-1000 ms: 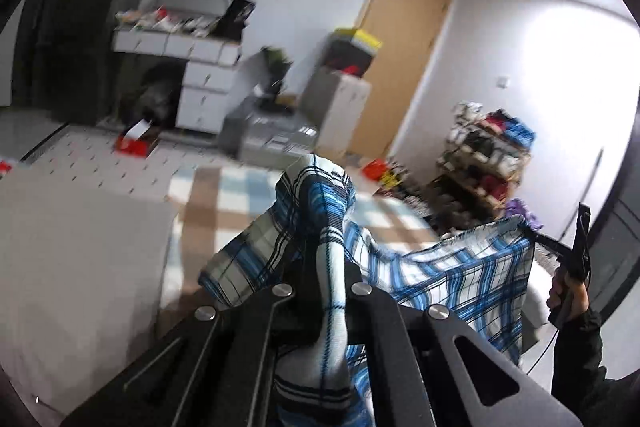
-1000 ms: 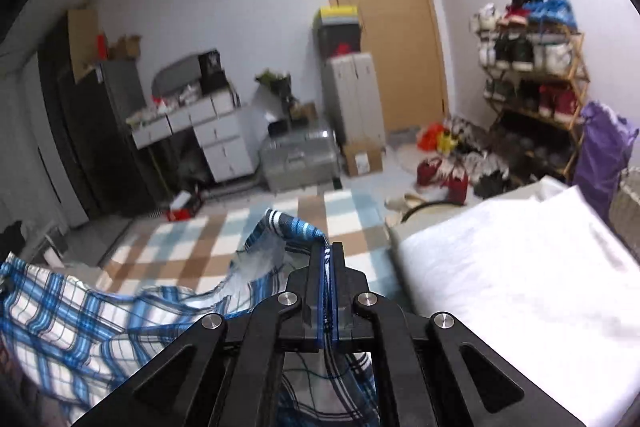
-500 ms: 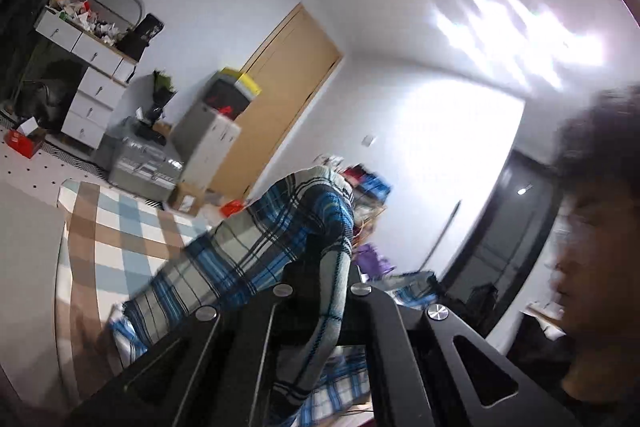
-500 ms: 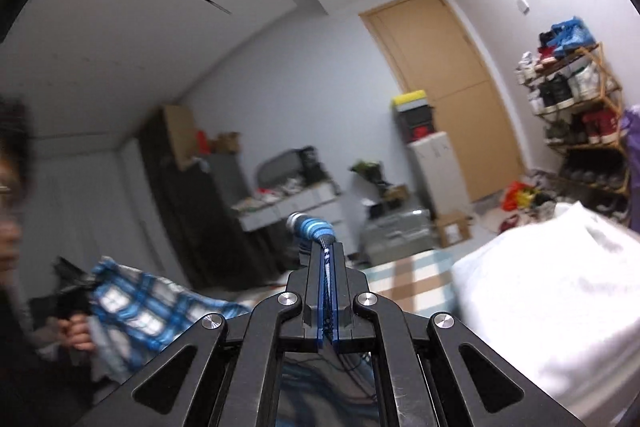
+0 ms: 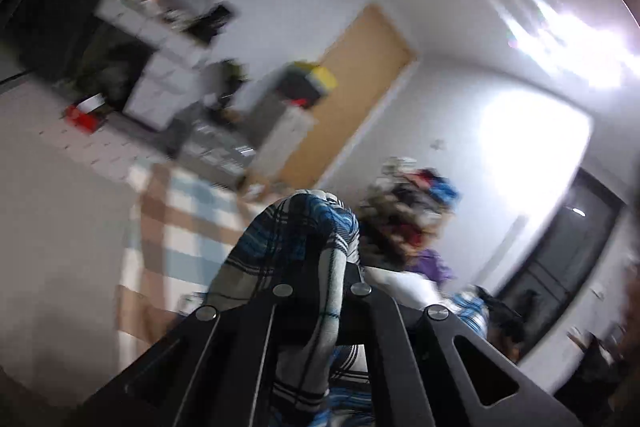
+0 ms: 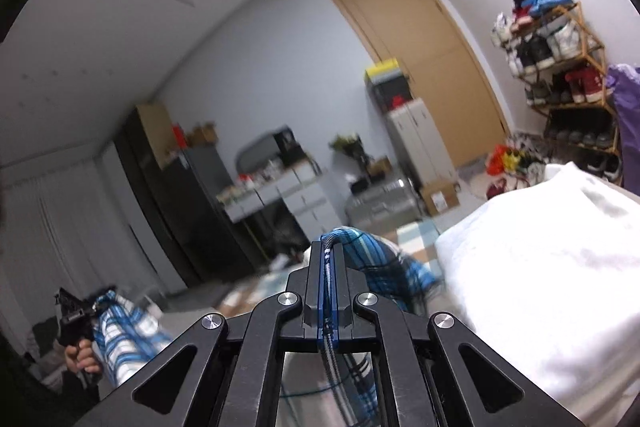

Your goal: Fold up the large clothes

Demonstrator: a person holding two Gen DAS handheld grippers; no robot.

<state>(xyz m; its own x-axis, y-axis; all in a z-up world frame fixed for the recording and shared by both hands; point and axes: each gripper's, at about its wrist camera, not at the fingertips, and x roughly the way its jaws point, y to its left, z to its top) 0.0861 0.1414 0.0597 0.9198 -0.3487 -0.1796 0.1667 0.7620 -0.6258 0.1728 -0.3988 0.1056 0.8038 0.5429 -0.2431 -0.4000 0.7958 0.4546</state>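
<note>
In the left wrist view, blurred, our left gripper [image 5: 320,267] stays clenched on the plaid garment [image 5: 296,239], now tilted since a second ago, probably mid-swing. In the right wrist view, our right gripper [image 6: 328,255] pinches its edge, lifted above the bed [image 6: 540,267]; we're spreading it.

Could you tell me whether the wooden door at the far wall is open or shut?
Shut: the wooden door sits flush in its frame, with no gap or room visible beyond it.

no readable text, labels or signs anywhere
</note>
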